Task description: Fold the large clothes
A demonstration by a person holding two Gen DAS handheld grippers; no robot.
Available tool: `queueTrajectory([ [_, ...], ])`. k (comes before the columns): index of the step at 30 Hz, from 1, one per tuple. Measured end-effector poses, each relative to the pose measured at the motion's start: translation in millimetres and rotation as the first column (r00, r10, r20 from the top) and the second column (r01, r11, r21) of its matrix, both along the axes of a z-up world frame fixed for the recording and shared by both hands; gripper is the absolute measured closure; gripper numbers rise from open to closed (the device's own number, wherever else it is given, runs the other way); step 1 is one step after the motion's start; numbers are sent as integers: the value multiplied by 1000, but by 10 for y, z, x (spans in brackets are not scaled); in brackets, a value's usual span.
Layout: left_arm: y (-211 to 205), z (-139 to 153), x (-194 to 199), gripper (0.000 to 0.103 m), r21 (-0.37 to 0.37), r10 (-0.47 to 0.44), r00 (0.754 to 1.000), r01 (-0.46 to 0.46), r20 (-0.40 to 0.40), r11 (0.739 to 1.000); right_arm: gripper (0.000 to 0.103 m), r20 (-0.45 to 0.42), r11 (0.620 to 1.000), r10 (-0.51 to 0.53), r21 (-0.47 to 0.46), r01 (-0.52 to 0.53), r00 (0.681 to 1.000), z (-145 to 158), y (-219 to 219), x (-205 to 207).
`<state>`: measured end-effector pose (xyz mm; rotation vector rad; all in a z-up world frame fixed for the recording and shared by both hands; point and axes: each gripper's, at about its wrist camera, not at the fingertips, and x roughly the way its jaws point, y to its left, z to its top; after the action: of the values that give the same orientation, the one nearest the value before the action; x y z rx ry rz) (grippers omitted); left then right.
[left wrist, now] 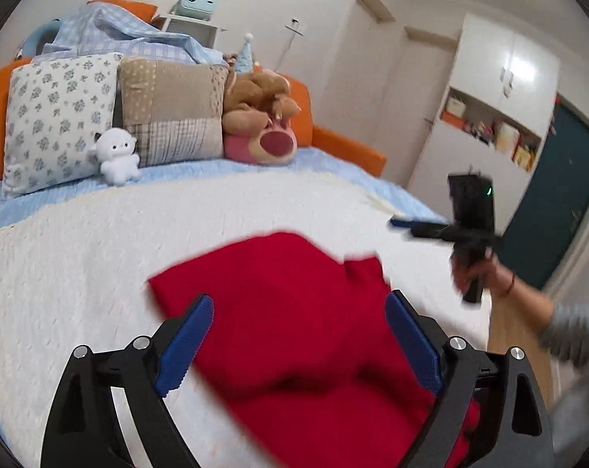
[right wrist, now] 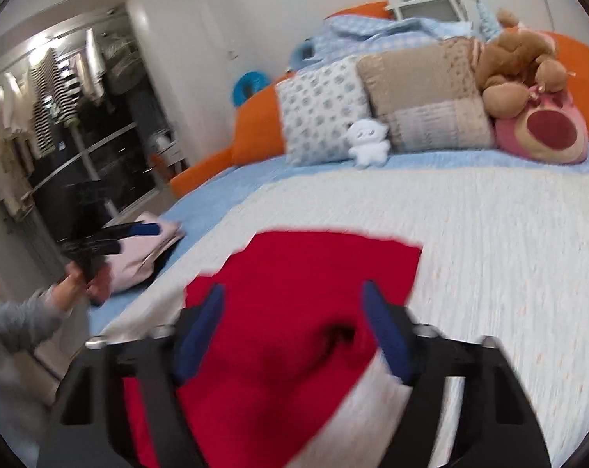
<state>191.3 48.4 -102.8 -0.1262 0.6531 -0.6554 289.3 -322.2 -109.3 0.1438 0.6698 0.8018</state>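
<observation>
Garment [left wrist: 294, 312] – red, on blanket [left wrist: 99, 253] | below both jaws | left [left wrist: 298, 335], right [right wrist: 294, 327] – apart, empty

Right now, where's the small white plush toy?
The white plush toy sits at the head of the bed against the floral pillow, left of the beige pillow in the left wrist view, beyond the red garment.

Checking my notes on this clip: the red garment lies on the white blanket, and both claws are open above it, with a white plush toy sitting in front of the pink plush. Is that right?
One slip: the white plush toy sits in front of the floral pillow, not the pink plush, as the left wrist view shows. The rest stands.
</observation>
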Motion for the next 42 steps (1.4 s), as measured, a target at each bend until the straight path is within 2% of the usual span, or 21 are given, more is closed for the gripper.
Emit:
queueTrajectory([
  [1,-106,-33,132,14,20,9,1000,-9,-26,1000,96,-67,999,-38,-20,37,997,-112,80,194],
  [2,-238,-119,266,18,63,21,998,-18,-56,998,97,-117,998,-59,-30,56,991,-223,120,318],
  [4,-464,-370,474,43,168,44,989,-20,-139,986,97,-196,997,-79,-42,72,977,-409,171,430],
  [5,-547,-548,546,46,204,50,979,-9,-196,979,97,-243,997,-77,-33,71,967,-527,170,431],
  [7,-620,-802,592,48,245,56,964,10,-261,969,97,-278,998,-64,-21,61,958,-667,152,333],
  [10,-637,-1051,530,48,299,65,962,18,-264,954,97,-315,998,-57,-23,53,947,-882,125,190],
  [14,-550,-1166,505,48,244,90,954,-19,-285,970,100,-349,994,-84,-95,54,933,-1243,162,57],
  [16,-557,-1136,480,47,246,87,957,-17,-276,969,100,-329,994,-98,-71,79,939,-1261,139,21],
  [19,-448,-948,500,41,169,76,951,-25,-300,985,94,-296,990,-114,-113,84,948,-1042,141,55],
  [21,-310,-673,476,39,90,82,961,-60,-264,994,94,-233,990,-118,-97,98,965,-790,104,65],
  [22,-269,-574,475,31,72,89,966,-74,-241,995,94,-209,993,-106,-75,92,972,-657,121,93],
  [24,-219,-392,540,25,65,119,975,-108,-186,992,94,-167,994,-100,-64,91,981,-464,192,210],
  [26,-215,-350,755,25,76,154,970,-142,-186,987,94,-160,995,-92,-48,85,983,-363,304,396],
  [29,-223,-574,1166,30,129,226,946,-200,-232,971,94,-168,992,-111,-73,100,980,-367,547,727],
  [33,-149,-1039,1521,37,178,310,902,-267,-300,947,95,-205,982,-151,-143,123,967,-622,777,1076],
  [36,-92,-1272,1685,38,165,320,895,-280,-312,946,98,-220,969,-187,-204,142,957,-866,887,1236],
  [38,-84,-1362,1738,38,156,331,896,-296,-295,942,98,-225,964,-210,-212,162,951,-1010,945,1306],
  [42,-168,-1394,1860,36,215,356,901,-307,-248,927,99,-209,953,-251,-223,204,945,-1115,1023,1354],
])
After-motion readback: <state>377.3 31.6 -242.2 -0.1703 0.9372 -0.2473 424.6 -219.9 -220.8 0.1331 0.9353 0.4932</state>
